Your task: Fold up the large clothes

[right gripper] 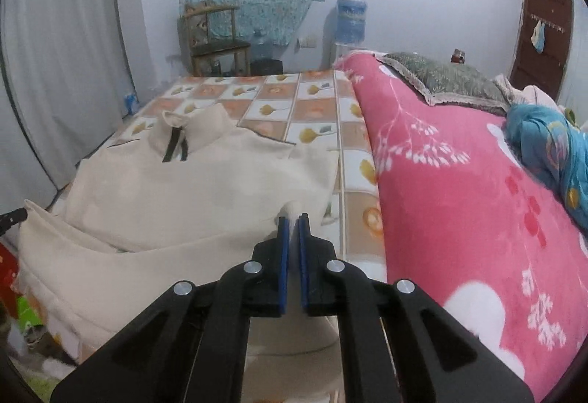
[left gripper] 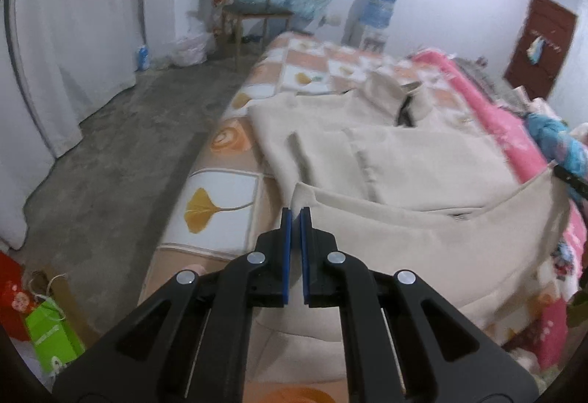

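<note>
A large cream garment (left gripper: 404,160) lies on the bed, its collar with a dark zip at the far end (right gripper: 176,142). Its near hem is lifted off the bed and stretched between both grippers. My left gripper (left gripper: 296,211) is shut on the hem's left corner. My right gripper (right gripper: 293,219) is shut on the hem's right corner. The right gripper's tip shows at the right edge of the left wrist view (left gripper: 571,178), and the left gripper's tip shows at the left edge of the right wrist view (right gripper: 13,217).
The bed has a checked orange and white sheet (right gripper: 312,109) and a pink blanket (right gripper: 459,200) with a pillow (right gripper: 448,79) and blue clothes (right gripper: 551,149) on it. A chair (left gripper: 253,13) and a water dispenser (left gripper: 375,17) stand by the far wall. Bags (left gripper: 51,333) sit on the concrete floor at left.
</note>
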`<move>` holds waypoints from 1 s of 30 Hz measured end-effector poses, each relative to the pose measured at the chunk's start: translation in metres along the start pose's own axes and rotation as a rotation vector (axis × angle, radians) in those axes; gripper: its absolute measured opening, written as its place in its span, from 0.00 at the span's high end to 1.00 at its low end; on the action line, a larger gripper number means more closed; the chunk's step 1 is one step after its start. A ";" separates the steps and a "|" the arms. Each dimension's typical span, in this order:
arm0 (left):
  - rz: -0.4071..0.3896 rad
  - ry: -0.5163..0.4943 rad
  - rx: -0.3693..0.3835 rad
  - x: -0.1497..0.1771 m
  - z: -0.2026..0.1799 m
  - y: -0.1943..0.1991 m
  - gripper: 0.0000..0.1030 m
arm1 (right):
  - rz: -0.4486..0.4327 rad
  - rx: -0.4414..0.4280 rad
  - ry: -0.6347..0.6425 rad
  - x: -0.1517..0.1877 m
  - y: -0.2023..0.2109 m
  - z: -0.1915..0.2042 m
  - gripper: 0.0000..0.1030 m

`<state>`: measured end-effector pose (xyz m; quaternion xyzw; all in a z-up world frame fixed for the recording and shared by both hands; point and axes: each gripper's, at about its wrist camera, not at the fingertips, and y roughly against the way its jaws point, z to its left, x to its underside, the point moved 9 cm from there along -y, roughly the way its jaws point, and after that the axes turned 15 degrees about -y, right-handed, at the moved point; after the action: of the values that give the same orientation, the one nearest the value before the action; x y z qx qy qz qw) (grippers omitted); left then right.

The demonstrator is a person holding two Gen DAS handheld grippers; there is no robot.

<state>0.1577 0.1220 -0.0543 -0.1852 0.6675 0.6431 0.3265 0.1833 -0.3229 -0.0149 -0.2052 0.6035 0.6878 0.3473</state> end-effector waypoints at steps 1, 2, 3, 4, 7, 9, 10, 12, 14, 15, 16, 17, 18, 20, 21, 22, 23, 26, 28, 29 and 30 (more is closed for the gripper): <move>0.024 0.009 -0.004 0.003 0.002 -0.009 0.91 | 0.025 -0.012 -0.013 0.002 -0.014 -0.001 0.94; 0.056 0.023 -0.013 0.008 0.004 -0.020 0.91 | 0.065 -0.015 -0.027 0.006 -0.030 -0.004 0.94; 0.075 0.030 -0.031 0.011 0.007 -0.024 0.81 | 0.093 -0.008 -0.039 0.010 -0.040 -0.007 0.92; 0.086 0.036 -0.062 0.014 0.011 -0.026 0.73 | 0.134 0.006 -0.062 0.017 -0.051 -0.013 0.91; 0.008 0.048 -0.087 0.010 0.014 -0.004 0.65 | 0.159 -0.006 -0.133 0.025 -0.049 -0.023 0.85; -0.047 0.034 -0.056 0.006 0.006 0.012 0.64 | 0.131 -0.037 -0.156 0.027 -0.033 -0.022 0.53; -0.056 0.020 -0.023 0.006 -0.003 0.016 0.64 | 0.113 -0.059 -0.162 0.029 -0.025 -0.019 0.49; -0.034 -0.028 0.074 0.010 -0.030 0.013 0.64 | 0.140 -0.111 -0.134 0.042 -0.019 -0.006 0.45; 0.026 -0.101 0.129 0.019 -0.062 0.000 0.64 | 0.208 -0.113 -0.053 0.065 -0.023 0.013 0.41; 0.052 -0.132 0.134 0.024 -0.073 -0.006 0.64 | 0.234 -0.104 -0.012 0.075 -0.027 0.020 0.40; 0.087 -0.172 0.125 0.031 -0.085 -0.015 0.64 | 0.263 -0.077 0.035 0.087 -0.035 0.026 0.40; 0.117 -0.206 0.099 0.036 -0.093 -0.023 0.64 | 0.281 -0.039 0.069 0.096 -0.042 0.029 0.40; 0.154 -0.245 0.045 0.042 -0.099 -0.034 0.65 | 0.291 -0.006 0.091 0.103 -0.048 0.030 0.40; 0.151 -0.265 -0.007 0.044 -0.101 -0.039 0.79 | 0.294 0.046 0.125 0.113 -0.058 0.030 0.53; 0.146 -0.259 0.015 0.044 -0.105 -0.040 0.96 | 0.279 0.035 0.128 0.113 -0.058 0.032 0.77; 0.144 -0.257 0.009 0.043 -0.104 -0.040 0.98 | 0.298 0.004 0.115 0.114 -0.057 0.036 0.90; 0.143 -0.260 0.006 0.041 -0.104 -0.039 0.99 | 0.306 0.004 0.111 0.113 -0.056 0.036 0.95; 0.052 -0.264 -0.004 0.019 -0.099 -0.015 0.99 | 0.246 -0.014 0.113 0.094 -0.040 0.044 0.97; -0.024 -0.250 -0.019 -0.001 -0.093 0.009 0.99 | 0.165 -0.042 0.093 0.071 -0.018 0.051 0.97; -0.047 -0.244 -0.031 -0.008 -0.090 0.014 0.99 | 0.135 -0.054 0.085 0.062 -0.010 0.054 0.97; -0.068 -0.244 -0.049 -0.014 -0.087 0.017 0.99 | 0.106 -0.057 0.083 0.053 -0.005 0.055 0.97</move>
<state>0.1393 0.0364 -0.0359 -0.1362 0.6004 0.6653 0.4224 0.1591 -0.2571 -0.0450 -0.2111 0.6074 0.7132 0.2791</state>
